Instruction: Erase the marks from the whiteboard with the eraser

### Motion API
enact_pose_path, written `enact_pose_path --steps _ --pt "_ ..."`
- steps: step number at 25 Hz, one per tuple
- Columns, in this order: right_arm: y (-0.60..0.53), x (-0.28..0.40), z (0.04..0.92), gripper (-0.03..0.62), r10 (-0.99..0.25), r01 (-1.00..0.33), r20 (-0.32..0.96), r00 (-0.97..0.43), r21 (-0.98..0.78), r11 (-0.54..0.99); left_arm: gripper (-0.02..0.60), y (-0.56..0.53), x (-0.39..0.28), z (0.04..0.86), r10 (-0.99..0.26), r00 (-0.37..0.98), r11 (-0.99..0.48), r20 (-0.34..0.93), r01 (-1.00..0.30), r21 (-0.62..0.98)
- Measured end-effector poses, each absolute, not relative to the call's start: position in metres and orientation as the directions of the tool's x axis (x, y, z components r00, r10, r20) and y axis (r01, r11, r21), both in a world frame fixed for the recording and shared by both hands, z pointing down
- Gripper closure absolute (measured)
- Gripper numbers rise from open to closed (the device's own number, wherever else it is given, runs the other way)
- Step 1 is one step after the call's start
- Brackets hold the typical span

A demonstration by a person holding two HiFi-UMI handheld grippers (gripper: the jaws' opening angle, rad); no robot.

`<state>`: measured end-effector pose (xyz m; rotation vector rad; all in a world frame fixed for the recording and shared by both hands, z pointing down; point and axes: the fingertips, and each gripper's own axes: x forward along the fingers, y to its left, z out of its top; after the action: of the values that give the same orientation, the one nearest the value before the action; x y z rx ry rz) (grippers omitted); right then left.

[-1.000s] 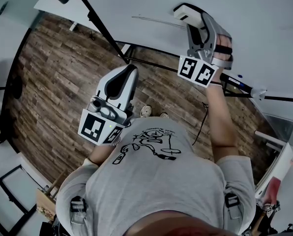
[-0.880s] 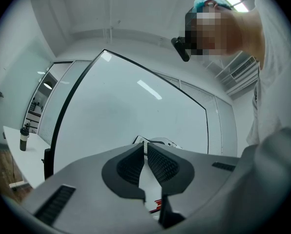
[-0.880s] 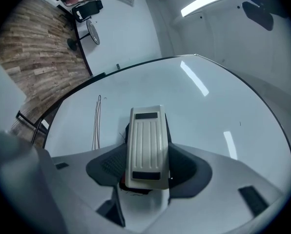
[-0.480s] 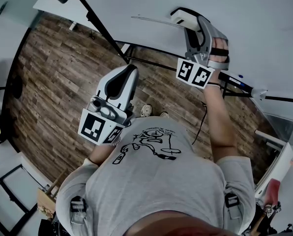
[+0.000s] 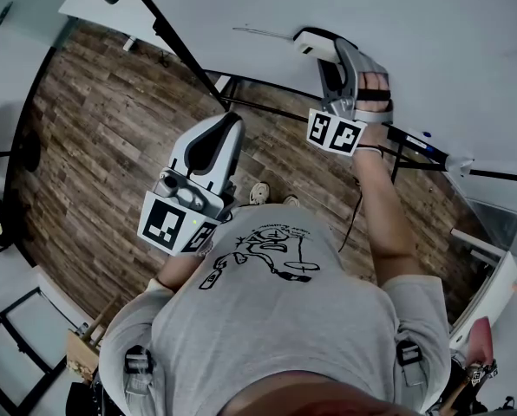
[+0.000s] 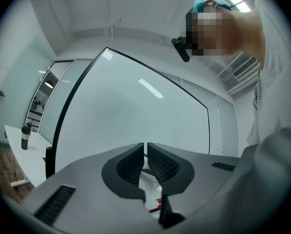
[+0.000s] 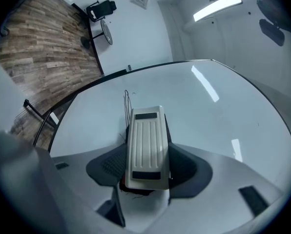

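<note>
While my right gripper [image 7: 146,165] clamps the eraser [image 7: 145,140] against the whiteboard [image 7: 218,130], a thin dark mark [image 7: 126,101] runs on from the eraser's far end; my left gripper [image 6: 146,162] hangs low by my chest, well off the board, its jaws almost together with nothing between them.

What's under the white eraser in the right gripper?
The whiteboard, with thin dark marks showing beyond the far end of the eraser. Anything directly beneath it is covered.
</note>
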<state>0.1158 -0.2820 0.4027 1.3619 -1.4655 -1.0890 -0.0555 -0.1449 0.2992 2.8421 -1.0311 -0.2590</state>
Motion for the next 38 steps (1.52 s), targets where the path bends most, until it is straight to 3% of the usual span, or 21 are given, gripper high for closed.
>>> enact_pose_path --steps 8,16,22,31,38 --pt "-0.286 0.110 0.444 0.336 -0.997 -0.224 0.058 -0.057 0.972 0.069 0.545 -0.145 -0.061 0.300 -0.654 0.747 -0.755 -0.119 -0.635 0.161" --pt "-0.285 0.108 0.541 0.336 -0.967 -0.126 0.252 -0.022 0.959 0.253 0.545 -0.138 -0.070 0.296 -0.667 0.734 -0.744 -0.128 -0.649 0.158" --pt "-0.278 0.101 0.539 0.333 -0.930 -0.185 0.366 0.021 0.916 0.356 0.545 -0.134 -0.079 0.299 -0.676 0.726 -0.735 -0.126 -0.655 0.174" --pt "-0.269 0.071 0.402 0.333 -0.990 -0.305 0.127 -0.062 0.942 0.140 0.545 -0.132 -0.078 0.295 -0.665 0.734 -0.746 -0.140 -0.643 0.172" --pt "-0.288 0.080 0.361 0.333 -0.997 -0.331 0.063 -0.033 0.941 0.070 0.545 -0.132 -0.081 0.296 -0.669 0.730 -0.742 -0.139 -0.646 0.179"
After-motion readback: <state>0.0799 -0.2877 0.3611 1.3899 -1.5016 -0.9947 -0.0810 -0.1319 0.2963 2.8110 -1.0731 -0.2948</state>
